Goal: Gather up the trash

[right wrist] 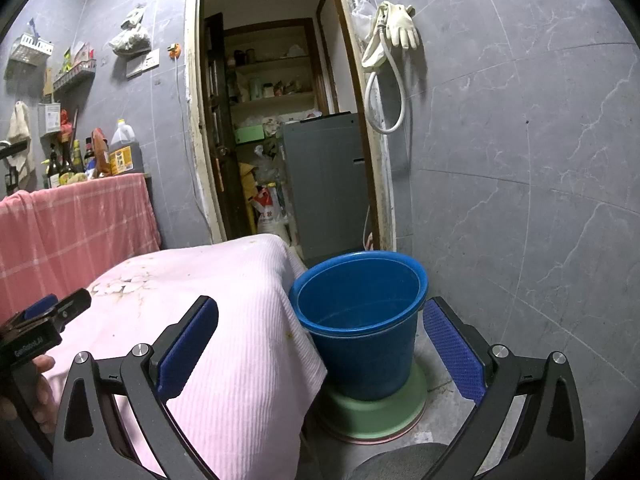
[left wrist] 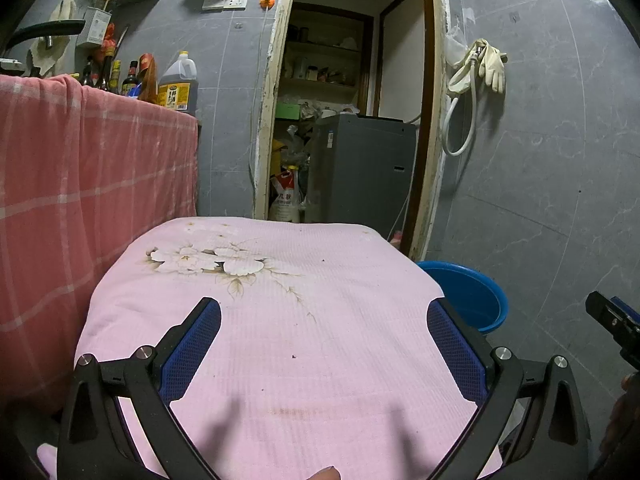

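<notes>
A blue bucket stands on a green base on the floor, right of a table under a pink flowered cloth; its rim also shows in the left wrist view. The bucket looks empty. My left gripper is open and empty, above the pink cloth. My right gripper is open and empty, with the bucket and the cloth's right edge between its fingers. A few tiny dark specks lie on the cloth. No larger piece of trash shows.
A counter draped in red checked cloth stands at the left, with bottles and an oil jug on it. A doorway ahead opens on a grey appliance and cluttered shelves. Gloves and a hose hang on the tiled wall.
</notes>
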Motion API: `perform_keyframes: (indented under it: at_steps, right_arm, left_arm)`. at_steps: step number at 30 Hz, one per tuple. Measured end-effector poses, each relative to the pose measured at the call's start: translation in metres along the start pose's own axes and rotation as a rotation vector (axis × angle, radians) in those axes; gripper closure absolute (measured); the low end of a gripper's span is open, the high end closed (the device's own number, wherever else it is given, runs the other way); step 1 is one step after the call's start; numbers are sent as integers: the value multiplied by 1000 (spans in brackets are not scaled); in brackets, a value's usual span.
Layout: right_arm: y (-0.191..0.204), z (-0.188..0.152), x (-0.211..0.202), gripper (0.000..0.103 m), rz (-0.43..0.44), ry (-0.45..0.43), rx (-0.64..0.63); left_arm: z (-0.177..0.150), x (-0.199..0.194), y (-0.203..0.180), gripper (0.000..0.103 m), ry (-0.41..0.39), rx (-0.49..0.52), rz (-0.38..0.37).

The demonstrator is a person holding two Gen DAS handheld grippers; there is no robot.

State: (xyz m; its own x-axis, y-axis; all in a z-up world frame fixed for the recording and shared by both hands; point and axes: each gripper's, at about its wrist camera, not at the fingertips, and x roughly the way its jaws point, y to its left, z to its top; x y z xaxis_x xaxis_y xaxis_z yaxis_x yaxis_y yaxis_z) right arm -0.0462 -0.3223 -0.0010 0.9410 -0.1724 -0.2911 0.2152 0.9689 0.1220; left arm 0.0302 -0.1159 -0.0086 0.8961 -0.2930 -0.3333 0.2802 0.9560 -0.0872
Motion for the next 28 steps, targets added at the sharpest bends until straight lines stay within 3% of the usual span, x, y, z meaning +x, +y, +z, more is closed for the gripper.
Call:
perform_keyframes:
  at_steps: [28]
  right_arm:
    - [9,2,1,0,4,10,-4]
  left_arm:
    - [-2,1,-1,2,-4,21,29]
